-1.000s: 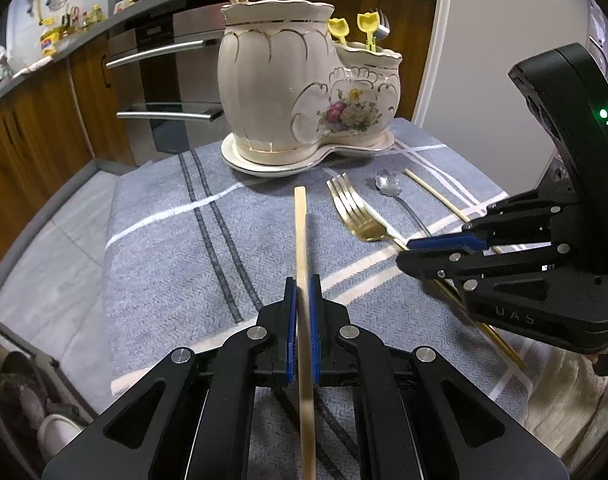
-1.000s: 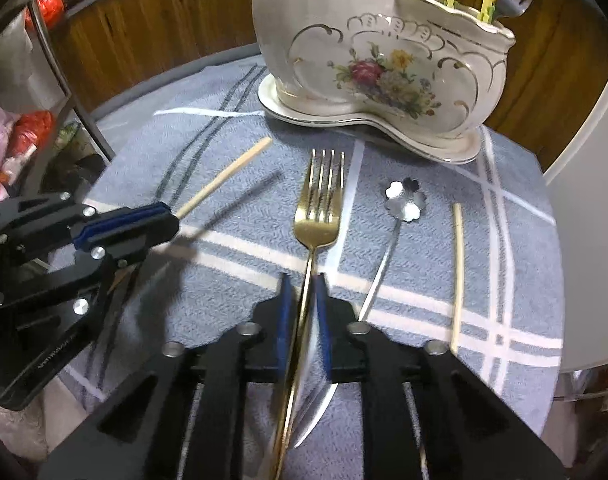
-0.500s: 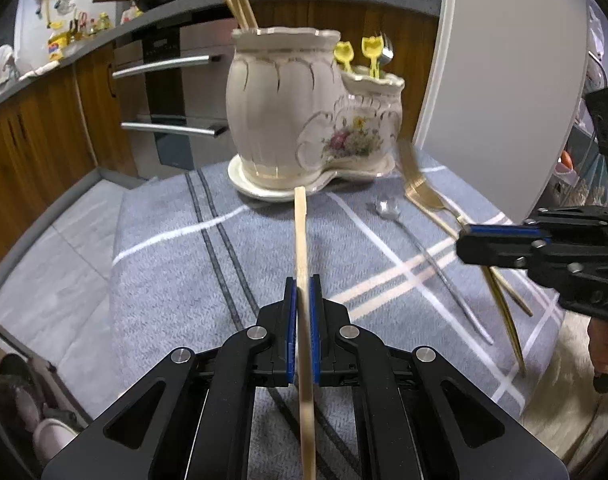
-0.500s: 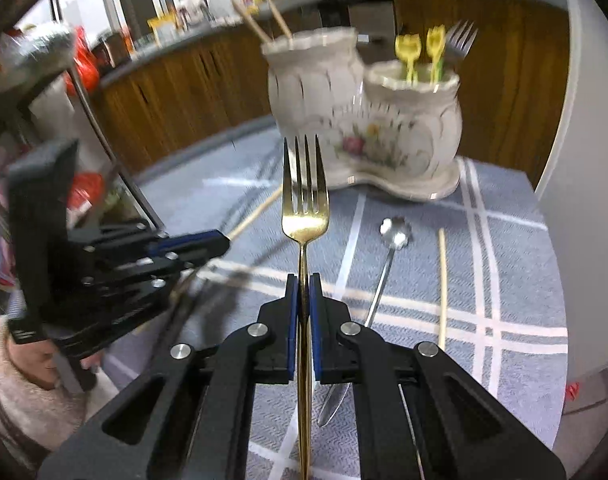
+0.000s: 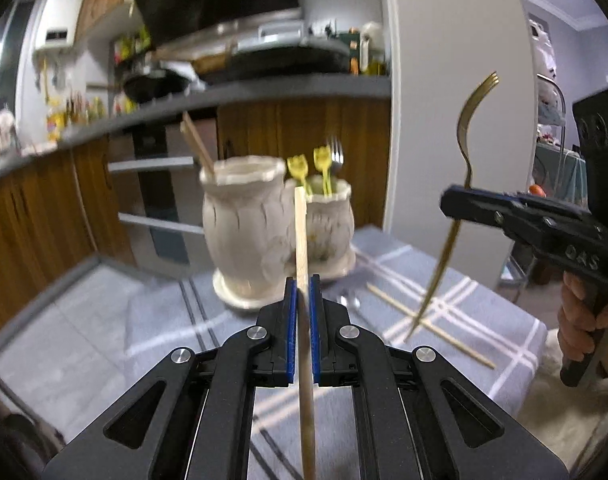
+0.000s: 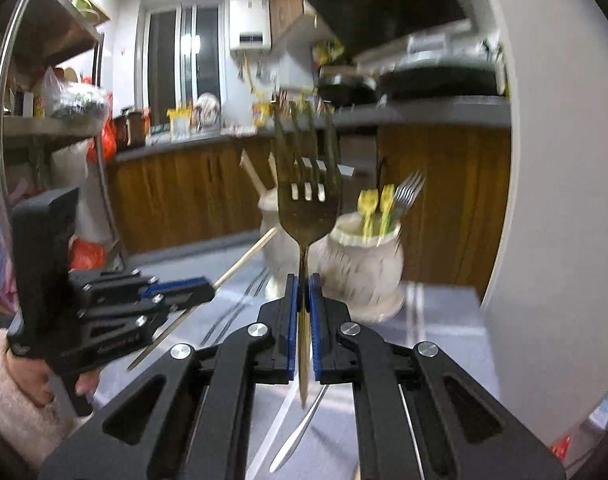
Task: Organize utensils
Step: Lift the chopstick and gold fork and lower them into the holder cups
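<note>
My left gripper (image 5: 301, 292) is shut on a wooden chopstick (image 5: 301, 240) and holds it up above the table, pointing toward the cream two-part ceramic holder (image 5: 243, 232). My right gripper (image 6: 303, 292) is shut on a gold fork (image 6: 306, 200), tines up, lifted off the table; it also shows in the left wrist view (image 5: 464, 200) with the fork (image 5: 470, 128) upright. The holder (image 6: 360, 264) has chopsticks in its tall pot and yellow picks and a silver fork in its low pot. The left gripper (image 6: 191, 288) with its chopstick (image 6: 243, 260) is at the left in the right wrist view.
A second chopstick (image 5: 428, 326) and a silver spoon (image 5: 350, 304) lie on the grey striped cloth (image 5: 163, 320). The spoon handle (image 6: 299, 432) shows below my right gripper. A white wall panel (image 5: 452, 120) stands at the right. Wooden kitchen cabinets (image 5: 35, 216) lie behind.
Both grippers have risen well above the table with their utensils. The fork has gone from lying on the cloth to upright in the air. The chopstick has lifted off the cloth.
</note>
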The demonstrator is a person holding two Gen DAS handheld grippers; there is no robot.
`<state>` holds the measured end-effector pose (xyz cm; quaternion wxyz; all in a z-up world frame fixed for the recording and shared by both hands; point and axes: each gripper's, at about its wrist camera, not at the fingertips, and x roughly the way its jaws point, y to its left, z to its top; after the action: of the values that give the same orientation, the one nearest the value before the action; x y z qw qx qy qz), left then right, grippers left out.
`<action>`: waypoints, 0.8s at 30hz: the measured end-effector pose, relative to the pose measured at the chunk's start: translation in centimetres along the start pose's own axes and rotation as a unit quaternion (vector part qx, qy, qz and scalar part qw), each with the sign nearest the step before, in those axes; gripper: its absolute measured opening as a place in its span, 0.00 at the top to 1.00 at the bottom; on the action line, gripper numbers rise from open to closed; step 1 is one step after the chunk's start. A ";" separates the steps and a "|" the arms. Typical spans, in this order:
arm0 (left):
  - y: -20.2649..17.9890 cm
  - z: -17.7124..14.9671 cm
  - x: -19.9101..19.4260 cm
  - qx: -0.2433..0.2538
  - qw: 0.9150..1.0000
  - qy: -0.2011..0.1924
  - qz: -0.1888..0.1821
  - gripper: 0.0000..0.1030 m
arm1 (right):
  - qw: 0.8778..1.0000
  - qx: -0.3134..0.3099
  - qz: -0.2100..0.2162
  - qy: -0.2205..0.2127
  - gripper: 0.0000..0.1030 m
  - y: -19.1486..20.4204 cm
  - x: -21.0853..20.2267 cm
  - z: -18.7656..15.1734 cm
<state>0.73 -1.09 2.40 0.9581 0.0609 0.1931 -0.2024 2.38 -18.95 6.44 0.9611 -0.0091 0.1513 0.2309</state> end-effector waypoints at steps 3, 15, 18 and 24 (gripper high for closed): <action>-0.1 1.2 -0.3 0.000 0.999 -0.037 0.015 0.93 | 0.999 -0.003 -0.009 -0.032 0.94 -0.6 0.5 1.4; 3.4 10.0 2.8 -0.063 0.984 -0.164 0.014 0.93 | 0.990 0.061 0.019 -0.129 0.94 -5.7 3.7 7.2; 4.0 11.4 4.3 -0.067 0.983 -0.173 0.015 0.93 | 0.988 0.075 0.020 -0.136 0.94 -7.0 4.9 7.7; 4.8 13.1 7.9 -0.076 0.980 -0.183 0.028 0.93 | 0.985 0.082 0.010 -0.149 0.94 -8.5 6.4 8.4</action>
<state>13.89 -2.19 11.50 0.9845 -0.0452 0.0276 -0.1675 14.02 -23.01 12.12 0.9681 0.1060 0.0247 0.2256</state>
